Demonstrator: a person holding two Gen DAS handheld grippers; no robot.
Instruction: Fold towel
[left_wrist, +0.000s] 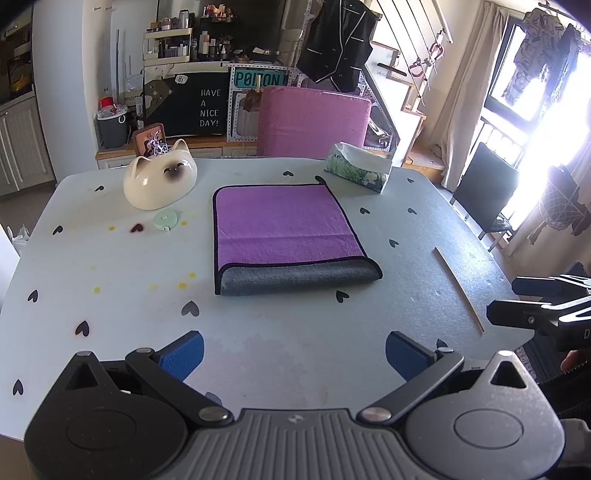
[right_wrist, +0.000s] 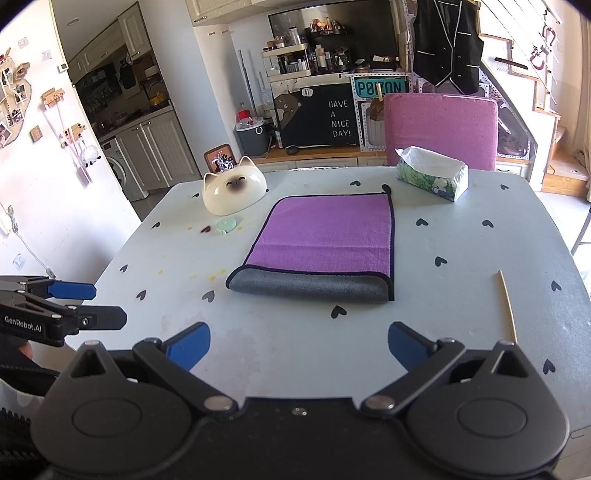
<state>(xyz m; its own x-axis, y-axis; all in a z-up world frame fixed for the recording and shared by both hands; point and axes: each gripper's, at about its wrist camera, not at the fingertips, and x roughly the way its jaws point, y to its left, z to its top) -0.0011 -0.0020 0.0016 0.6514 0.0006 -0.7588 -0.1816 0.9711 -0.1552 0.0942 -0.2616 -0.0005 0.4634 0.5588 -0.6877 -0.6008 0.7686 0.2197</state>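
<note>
Towel lies folded at frame center in both views, purple side up with a grey layer showing along its near edge, black trim all round, flat on the pale table with black heart marks. Left gripper sits at the bottom of the left wrist view, its 2 blue pads spread wide apart, holding nothing, well short of the towel. Right gripper sits at the bottom of the right wrist view, same state: 2 blue pads wide apart, nothing between them, towel ahead and not touched. Each gripper also shows at the side edge of the other view, right one at the right edge, left one at the left edge. Cat-face ceramic bowl is left of center, upper part of frame, with a small mint round tape measure just in front of it. Tissue box sits upper right of the towel, apart from it. Thin wooden stick lies on the table at right, well apart from the towel. Pink chair back stands behind the table's far edge.
</note>
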